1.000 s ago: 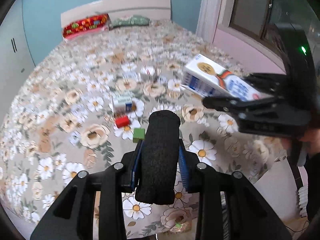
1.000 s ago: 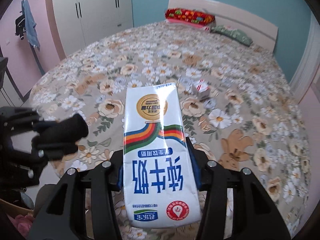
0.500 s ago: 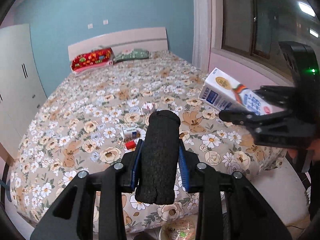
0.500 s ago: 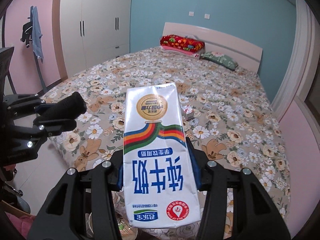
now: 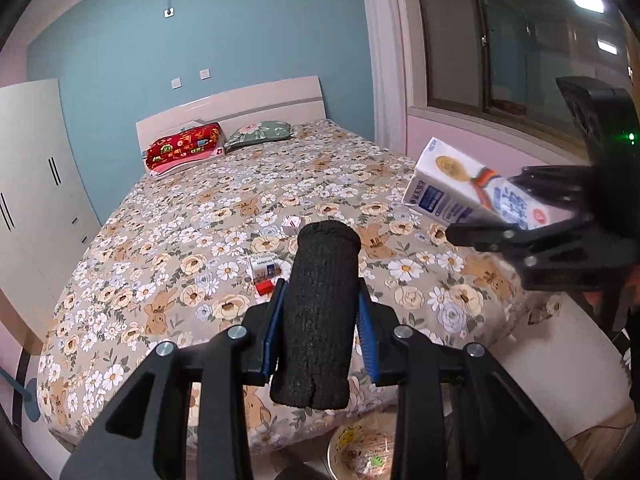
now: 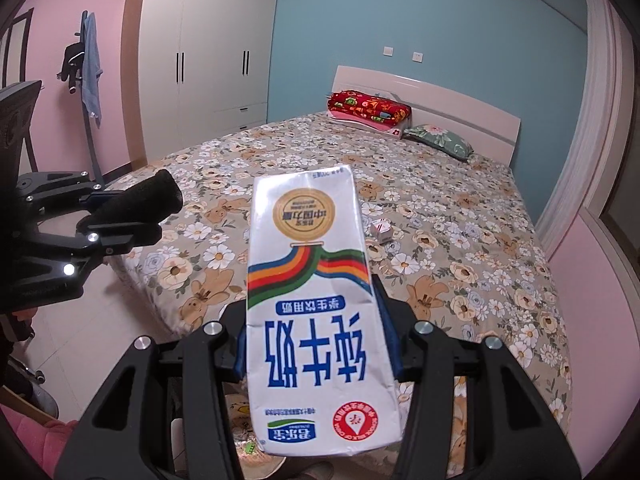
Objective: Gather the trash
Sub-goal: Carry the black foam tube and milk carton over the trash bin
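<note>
Pulled back from bed [image 5: 192, 248]; left hand-held gripper [image 5: 320, 312] pinching black roll [image 5: 318, 316], right hand-held gripper [image 6: 316, 344] pinching milk carton [image 6: 316, 304]; small boxes [image 5: 264, 270] ahead left uncollected.

We see our right gripper [image 6: 316, 336] clamping a white milk carton [image 6: 316, 320] at the frame's centre, our left gripper [image 6: 132, 216] pinching a black roll [image 6: 140, 200] at left, the flowered bed [image 6: 460, 216] behind.
</note>
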`<state>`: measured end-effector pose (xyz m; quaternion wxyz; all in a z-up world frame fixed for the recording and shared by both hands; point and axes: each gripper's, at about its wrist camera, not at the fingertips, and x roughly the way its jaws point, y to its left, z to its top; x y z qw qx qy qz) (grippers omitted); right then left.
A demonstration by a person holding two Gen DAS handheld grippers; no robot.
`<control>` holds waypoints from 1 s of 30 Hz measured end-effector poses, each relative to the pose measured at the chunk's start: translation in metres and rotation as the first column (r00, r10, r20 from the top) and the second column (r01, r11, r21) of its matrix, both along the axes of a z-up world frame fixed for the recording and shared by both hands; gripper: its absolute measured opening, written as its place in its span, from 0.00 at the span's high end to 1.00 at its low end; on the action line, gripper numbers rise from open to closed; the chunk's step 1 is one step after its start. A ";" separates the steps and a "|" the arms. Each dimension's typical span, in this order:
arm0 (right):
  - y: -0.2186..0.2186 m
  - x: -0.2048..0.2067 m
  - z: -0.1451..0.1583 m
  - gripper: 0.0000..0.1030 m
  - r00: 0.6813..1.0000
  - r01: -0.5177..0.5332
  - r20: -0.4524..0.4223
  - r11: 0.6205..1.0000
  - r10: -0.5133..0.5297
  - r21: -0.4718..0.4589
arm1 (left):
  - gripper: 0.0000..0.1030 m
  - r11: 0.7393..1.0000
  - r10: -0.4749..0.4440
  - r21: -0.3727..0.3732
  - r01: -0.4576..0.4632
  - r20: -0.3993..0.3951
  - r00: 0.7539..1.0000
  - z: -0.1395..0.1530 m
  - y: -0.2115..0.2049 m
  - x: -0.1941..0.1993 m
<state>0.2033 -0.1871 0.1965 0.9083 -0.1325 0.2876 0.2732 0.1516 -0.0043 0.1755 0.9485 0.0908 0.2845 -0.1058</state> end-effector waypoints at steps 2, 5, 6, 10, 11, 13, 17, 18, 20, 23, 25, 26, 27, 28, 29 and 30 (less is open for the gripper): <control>-0.002 -0.010 -0.006 0.51 1.000 -0.003 -0.007 1.000 0.003 0.006 | 0.66 1.000 -0.007 0.004 0.007 -0.011 1.000 -0.008 -0.001 -0.007; -0.004 -0.020 -0.018 0.51 1.000 -0.006 -0.021 1.000 0.007 0.017 | 0.66 1.000 -0.017 0.016 0.017 -0.043 0.999 -0.028 -0.003 -0.012; -0.005 -0.023 -0.024 0.51 0.999 -0.006 -0.031 1.000 0.006 0.022 | 0.66 1.000 -0.019 0.017 0.020 -0.052 0.998 -0.033 -0.002 -0.014; -0.006 -0.030 -0.049 0.51 0.998 -0.004 -0.068 1.000 0.006 0.026 | 0.66 1.000 -0.016 0.012 0.017 -0.103 0.995 -0.060 0.001 -0.017; -0.006 -0.029 -0.055 0.51 0.997 -0.002 -0.076 1.000 0.004 0.025 | 0.66 1.000 -0.011 0.016 0.013 -0.122 0.993 -0.070 0.002 -0.016; -0.007 -0.029 -0.068 0.51 0.995 0.004 -0.099 1.000 -0.001 0.025 | 0.66 1.000 -0.005 0.020 0.008 -0.150 0.989 -0.084 0.004 -0.015; -0.009 -0.028 -0.099 0.51 0.987 0.017 -0.157 0.999 -0.012 0.027 | 0.66 1.000 -0.003 0.028 0.009 -0.201 0.980 -0.110 0.004 -0.014; -0.010 -0.027 -0.104 0.51 0.986 0.016 -0.168 1.000 -0.012 0.026 | 0.66 1.000 -0.003 0.027 0.009 -0.215 0.977 -0.117 0.004 -0.013; -0.010 -0.024 -0.119 0.51 0.981 0.020 -0.196 1.000 -0.015 0.022 | 0.66 1.000 -0.003 0.023 0.009 -0.242 0.970 -0.130 0.005 -0.012; -0.008 -0.022 -0.143 0.51 0.970 0.015 -0.241 1.000 -0.012 0.012 | 0.66 1.000 -0.004 0.024 0.011 -0.281 0.960 -0.150 0.002 -0.009; -0.008 -0.020 -0.157 0.51 0.963 0.014 -0.270 1.000 -0.011 0.008 | 0.66 1.000 -0.009 0.024 0.017 -0.313 0.950 -0.165 0.000 -0.007; -0.006 -0.020 -0.165 0.51 0.958 0.016 -0.286 1.000 -0.013 0.007 | 0.66 1.000 -0.007 0.024 0.016 -0.322 0.947 -0.170 -0.001 -0.007; -0.006 -0.019 -0.172 0.51 0.954 0.015 -0.300 1.000 -0.013 0.006 | 0.66 1.000 -0.009 0.024 0.018 -0.336 0.942 -0.177 -0.002 -0.006; -0.005 -0.018 -0.184 0.51 0.946 0.014 -0.323 1.000 -0.013 0.003 | 0.66 1.000 -0.013 0.022 0.022 -0.348 0.938 -0.183 -0.002 -0.006; -0.004 -0.018 -0.190 0.51 0.943 0.013 -0.333 1.000 -0.012 0.001 | 0.66 1.000 -0.011 0.017 0.019 -0.363 0.932 -0.191 -0.002 -0.005; -0.002 -0.018 -0.201 0.51 0.936 0.010 -0.353 1.000 -0.011 -0.003 | 0.66 1.000 -0.013 0.012 0.019 -0.372 0.928 -0.195 -0.003 -0.005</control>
